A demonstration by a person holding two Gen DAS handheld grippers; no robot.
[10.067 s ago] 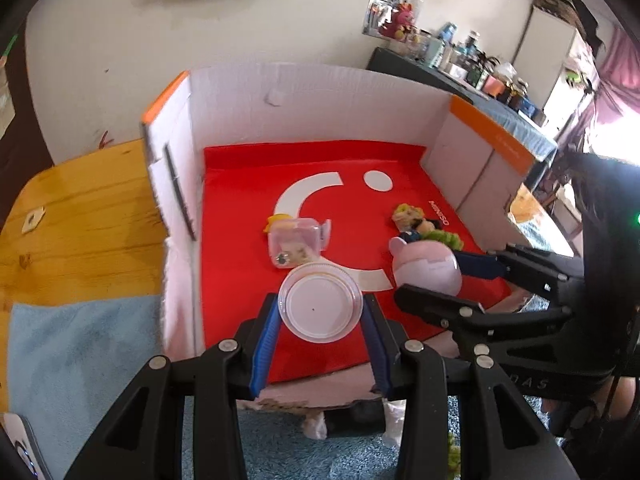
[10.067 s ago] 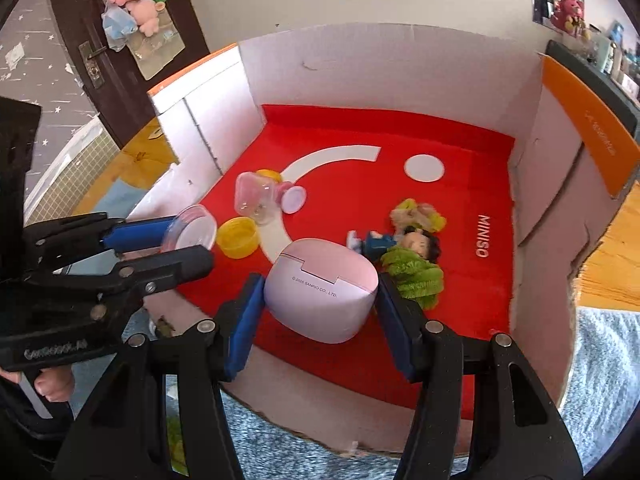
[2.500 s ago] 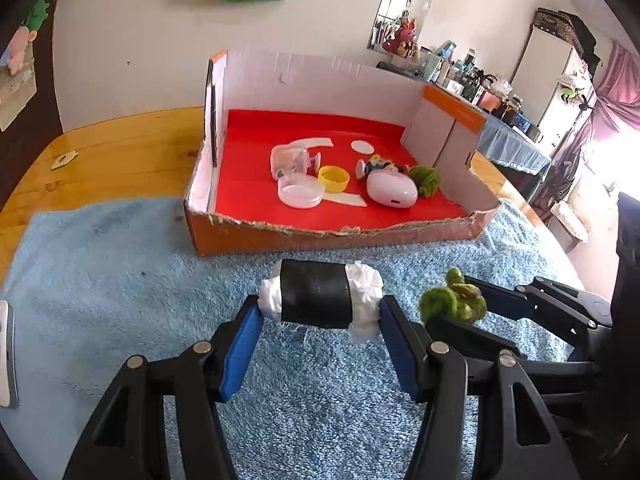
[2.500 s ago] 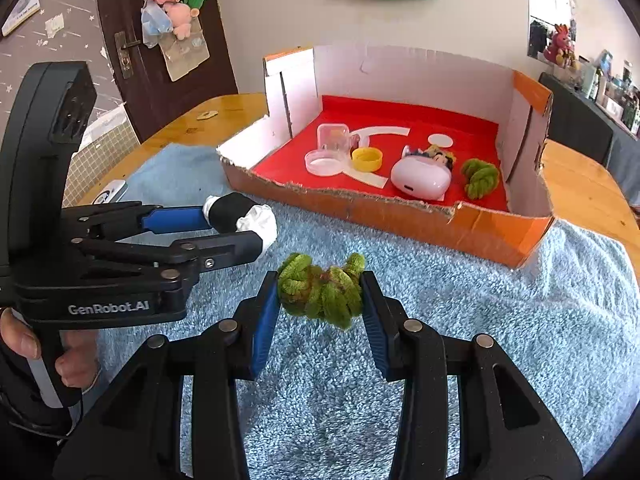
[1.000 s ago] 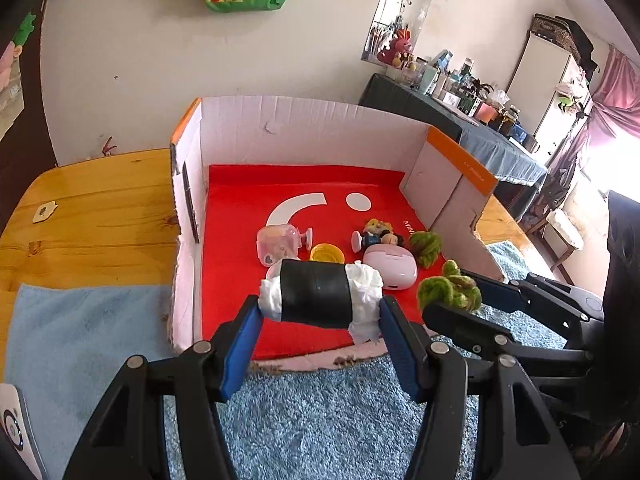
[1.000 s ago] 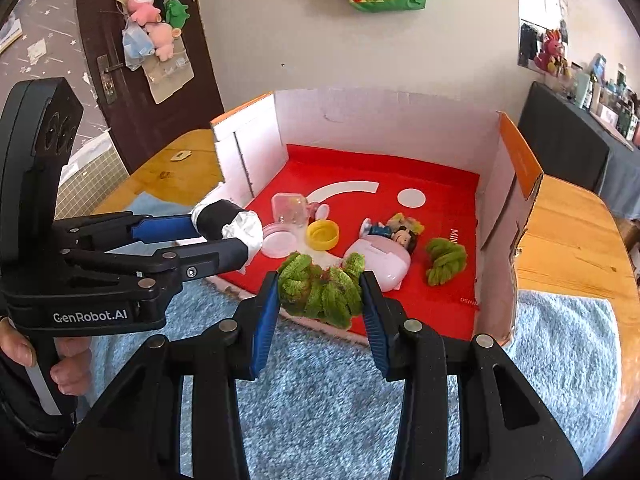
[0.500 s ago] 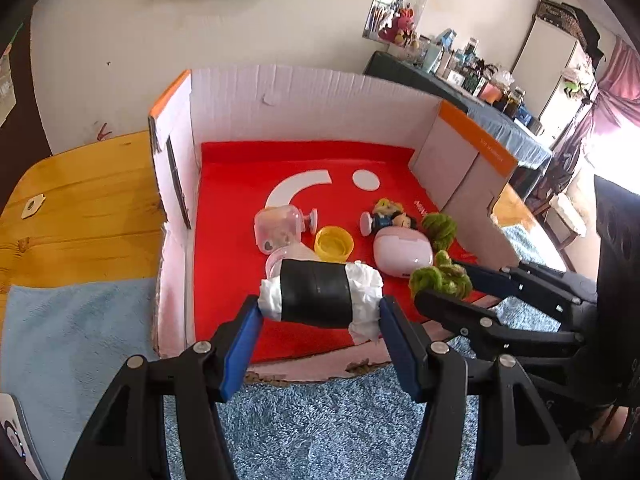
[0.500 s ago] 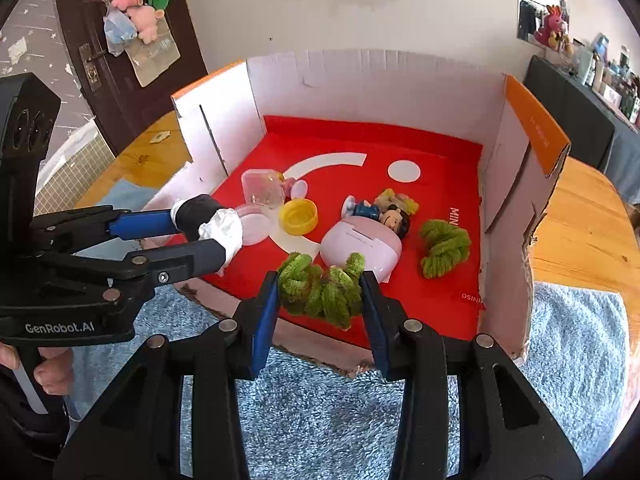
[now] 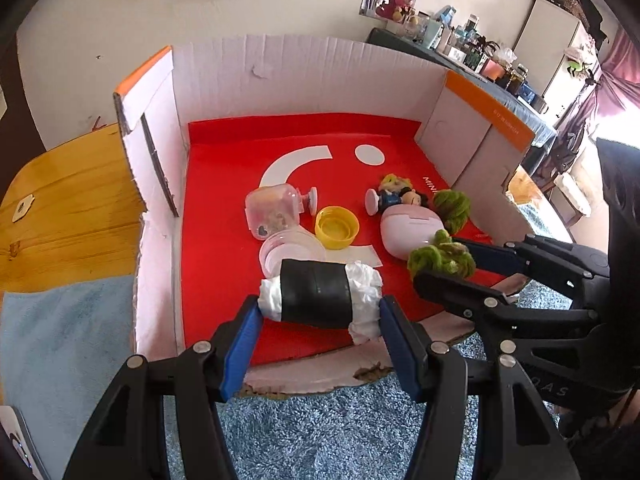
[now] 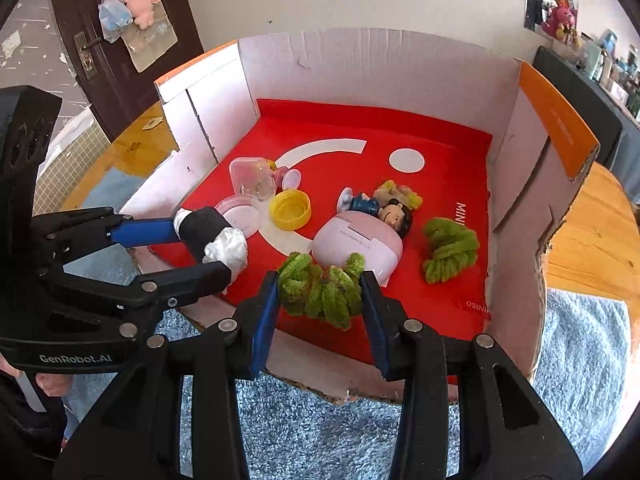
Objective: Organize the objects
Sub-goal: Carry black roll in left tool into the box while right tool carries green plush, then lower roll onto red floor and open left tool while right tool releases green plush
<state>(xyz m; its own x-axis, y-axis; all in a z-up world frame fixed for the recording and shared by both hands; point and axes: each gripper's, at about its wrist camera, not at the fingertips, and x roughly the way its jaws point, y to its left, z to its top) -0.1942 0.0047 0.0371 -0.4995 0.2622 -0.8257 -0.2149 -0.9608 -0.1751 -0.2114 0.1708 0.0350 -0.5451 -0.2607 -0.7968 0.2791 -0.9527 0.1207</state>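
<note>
A cardboard box (image 9: 304,76) (image 10: 360,64) with a red floor stands on a blue towel. My left gripper (image 9: 320,310) (image 10: 200,248) is shut on a white roll wrapped in black tape (image 9: 316,298) (image 10: 210,232), held over the box's near left part. My right gripper (image 10: 320,300) (image 9: 440,266) is shut on a green fuzzy bundle (image 10: 320,286) (image 9: 440,256), held over the near edge, just in front of a pink case (image 10: 356,242) (image 9: 408,230). A second green bundle (image 10: 450,248) (image 9: 452,208) lies on the red floor at the right.
Inside the box lie a yellow cap (image 10: 290,208), a clear round lid (image 10: 240,216), a clear small container (image 10: 252,178) and a small doll figure (image 10: 384,208). The wooden table (image 9: 68,208) shows left of the box. The blue towel (image 10: 320,432) covers the near side.
Both grippers have moved forward and down over the box's near edge, still holding the taped roll and the green bundle. The box now fills more of both views.
</note>
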